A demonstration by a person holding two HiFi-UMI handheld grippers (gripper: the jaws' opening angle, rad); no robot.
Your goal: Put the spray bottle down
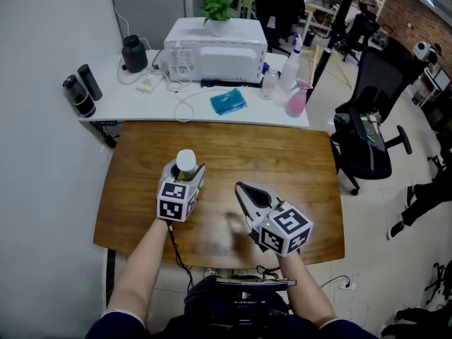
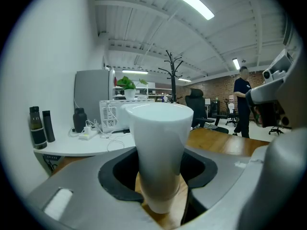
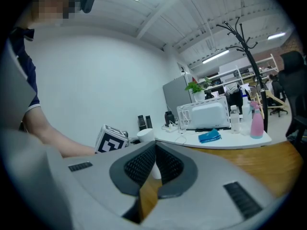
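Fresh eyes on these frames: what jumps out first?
The white bottle clamped in the left gripper over the wooden table. Beside it the right gripper, jaws shut and empty; behind, a white desk with a microwave and pink spray bottle.

1. White container (image 1: 186,160): the head view shows only its round top. The body is hidden inside the left gripper (image 1: 186,177).
2. Left gripper view: the container's base sits out of sight below the jaws, so its kind cannot be told.
3. Right gripper view: the container is mostly hidden behind the closed tips of the right gripper (image 3: 153,147).
4. Left forearm (image 1: 141,267): cut off by the head view's bottom edge.
5. Bottles (image 1: 279,83) on the white desk (image 1: 141,104): labels too small to read.
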